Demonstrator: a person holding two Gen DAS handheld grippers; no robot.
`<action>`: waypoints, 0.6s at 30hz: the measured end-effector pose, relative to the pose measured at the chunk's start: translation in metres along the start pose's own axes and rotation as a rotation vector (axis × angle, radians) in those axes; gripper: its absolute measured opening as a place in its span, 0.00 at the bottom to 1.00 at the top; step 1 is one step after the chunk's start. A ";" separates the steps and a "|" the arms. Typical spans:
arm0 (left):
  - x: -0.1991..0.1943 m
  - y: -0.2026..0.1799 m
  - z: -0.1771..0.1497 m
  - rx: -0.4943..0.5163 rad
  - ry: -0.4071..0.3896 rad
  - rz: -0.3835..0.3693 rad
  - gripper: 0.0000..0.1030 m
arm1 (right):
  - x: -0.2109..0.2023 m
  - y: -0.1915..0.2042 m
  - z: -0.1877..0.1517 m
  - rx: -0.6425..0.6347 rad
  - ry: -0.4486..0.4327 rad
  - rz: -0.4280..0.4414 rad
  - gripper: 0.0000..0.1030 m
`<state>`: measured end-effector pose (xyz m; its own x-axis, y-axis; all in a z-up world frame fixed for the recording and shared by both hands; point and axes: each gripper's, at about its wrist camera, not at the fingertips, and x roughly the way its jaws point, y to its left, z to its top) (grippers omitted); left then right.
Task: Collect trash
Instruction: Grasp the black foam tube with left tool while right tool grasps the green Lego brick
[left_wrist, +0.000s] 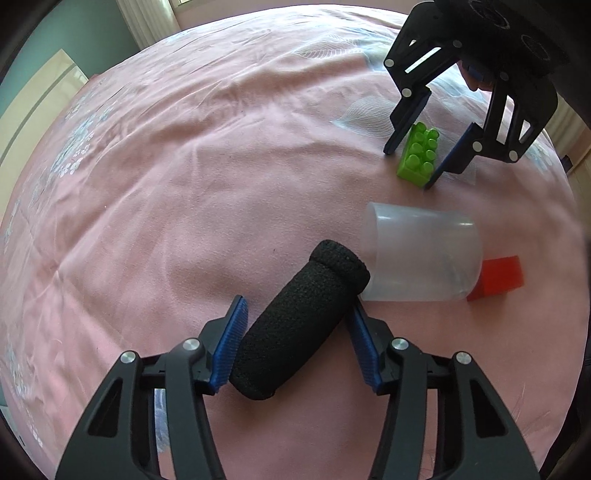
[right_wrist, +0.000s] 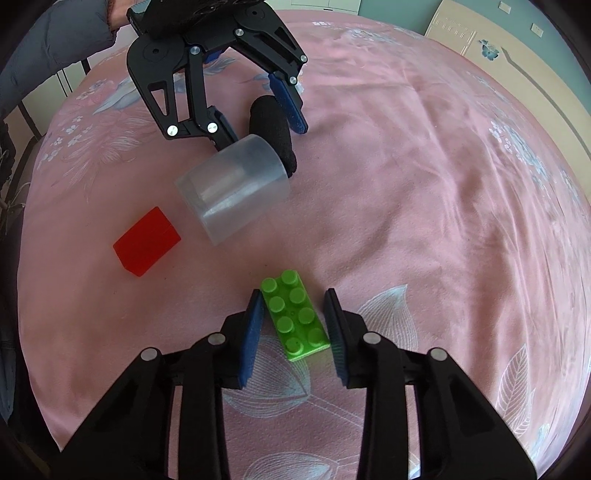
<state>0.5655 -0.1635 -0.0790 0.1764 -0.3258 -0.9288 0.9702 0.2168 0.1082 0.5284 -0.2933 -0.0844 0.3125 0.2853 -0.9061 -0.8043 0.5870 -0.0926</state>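
Observation:
A black foam cylinder (left_wrist: 299, 328) lies slanted on the pink bedsheet (left_wrist: 184, 184). My left gripper (left_wrist: 298, 302) is shut on it, one blue pad against its lower left side and the other against its upper right. From the right wrist view the left gripper (right_wrist: 262, 138) straddles that cylinder (right_wrist: 269, 122), with one finger hidden behind a cup. A green studded brick (right_wrist: 295, 314) sits between the pads of my right gripper (right_wrist: 292, 291), which touch its opposite corners. In the left wrist view the right gripper (left_wrist: 408, 169) stands down over the brick (left_wrist: 419, 155).
A translucent plastic cup (left_wrist: 421, 254) (right_wrist: 232, 188) lies on its side, its mouth against the cylinder's end. A red block (left_wrist: 498, 275) (right_wrist: 146, 242) rests just beyond the cup. A person's grey sleeve (right_wrist: 48, 40) reaches in at the upper left.

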 end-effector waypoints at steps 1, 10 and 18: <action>-0.001 0.000 -0.001 0.000 0.002 0.004 0.55 | 0.000 0.000 0.000 0.001 0.005 -0.004 0.30; -0.007 -0.003 -0.001 -0.019 0.012 0.031 0.52 | -0.003 0.003 -0.003 0.021 0.025 -0.007 0.22; -0.021 -0.004 -0.010 -0.048 0.010 0.042 0.48 | -0.009 0.001 -0.007 0.071 0.016 -0.016 0.22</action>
<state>0.5561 -0.1481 -0.0635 0.2146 -0.3064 -0.9274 0.9530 0.2738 0.1300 0.5210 -0.3006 -0.0792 0.3162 0.2638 -0.9113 -0.7615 0.6435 -0.0779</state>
